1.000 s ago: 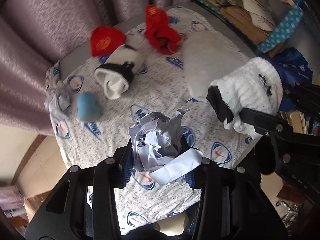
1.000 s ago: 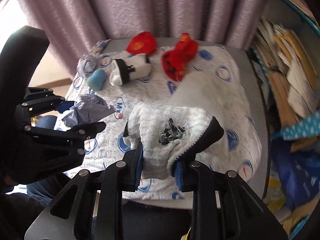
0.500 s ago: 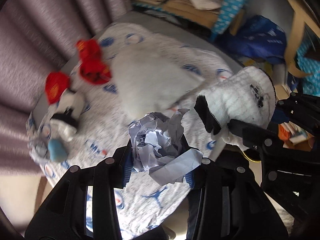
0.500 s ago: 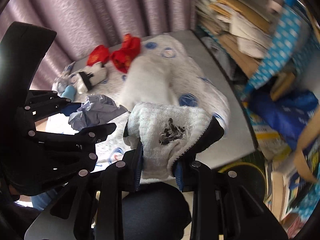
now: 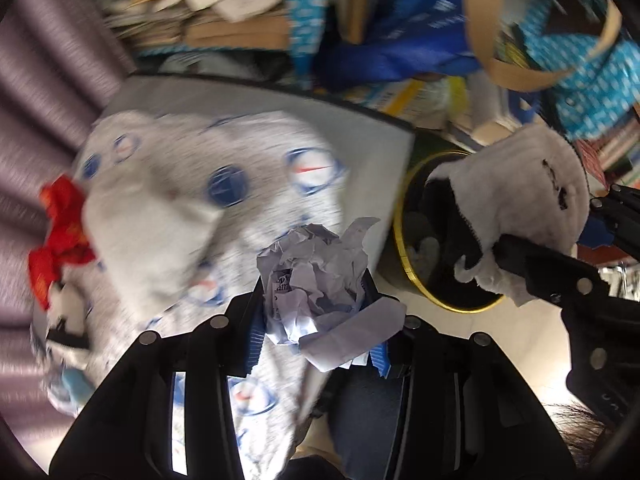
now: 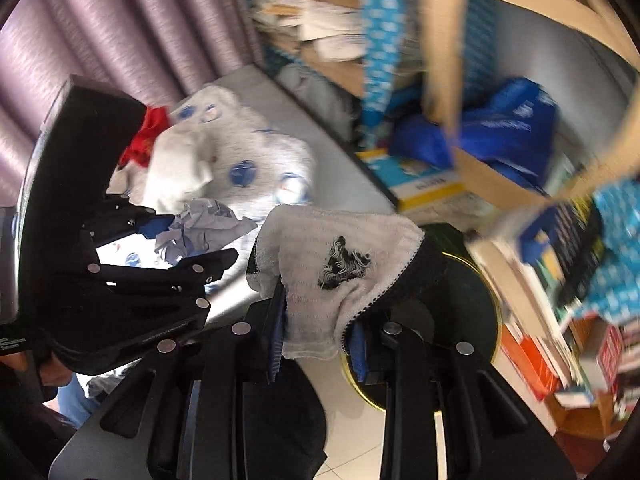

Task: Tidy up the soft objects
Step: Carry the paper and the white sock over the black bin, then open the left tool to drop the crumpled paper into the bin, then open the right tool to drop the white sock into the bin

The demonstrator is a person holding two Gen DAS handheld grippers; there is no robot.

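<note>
A white sock with a black cuff is clamped in the right gripper, just above a dark bin with a gold rim on the floor. The left gripper grips crumpled paper near the table edge; red cloth lies far left

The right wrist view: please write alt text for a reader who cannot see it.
The right gripper holds a white sock with a black cuff above a round gold-rimmed bin on the floor. To its left, the left gripper holds crumpled paper near a cloth-covered table.
</note>
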